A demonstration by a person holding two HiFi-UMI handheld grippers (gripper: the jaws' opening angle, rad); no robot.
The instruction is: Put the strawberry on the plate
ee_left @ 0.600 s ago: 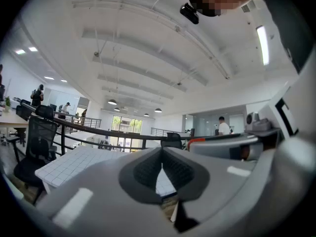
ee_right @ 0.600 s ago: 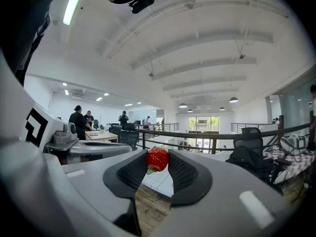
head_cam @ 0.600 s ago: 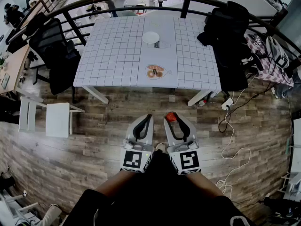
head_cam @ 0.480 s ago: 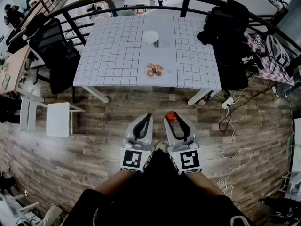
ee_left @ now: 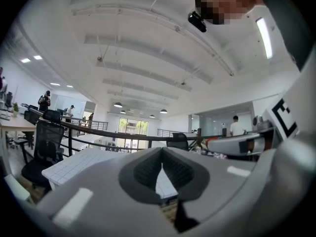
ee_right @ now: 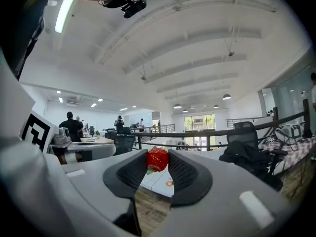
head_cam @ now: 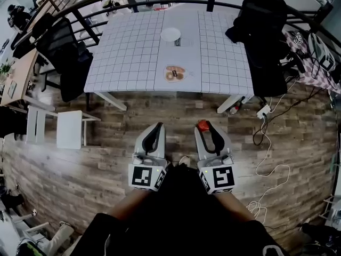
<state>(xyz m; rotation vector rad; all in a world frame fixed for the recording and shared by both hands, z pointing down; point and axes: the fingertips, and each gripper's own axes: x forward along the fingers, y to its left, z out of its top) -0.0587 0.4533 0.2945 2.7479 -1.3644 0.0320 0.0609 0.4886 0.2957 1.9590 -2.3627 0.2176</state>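
Note:
A red strawberry (ee_right: 157, 159) sits pinched between the tips of my right gripper (head_cam: 203, 126), and shows as a red spot (head_cam: 202, 125) in the head view. My left gripper (head_cam: 157, 126) is held beside it with its jaws together and nothing in them; its tips (ee_left: 162, 166) meet in the left gripper view. Both grippers hover low over the wooden floor, well short of the table. The white plate (head_cam: 171, 34) lies on the far middle of the grid-patterned table (head_cam: 128, 63).
A small mat with round items (head_cam: 173, 73) lies near the table's front edge. Black office chairs stand at the left (head_cam: 66, 57) and right (head_cam: 264, 41). A white stool (head_cam: 68, 128) is on the floor at left, and cables with a power strip (head_cam: 263, 112) at right.
The view has shifted slightly toward the table. Both grippers have spread a little apart and moved slightly forward; the strawberry stays in the right one.

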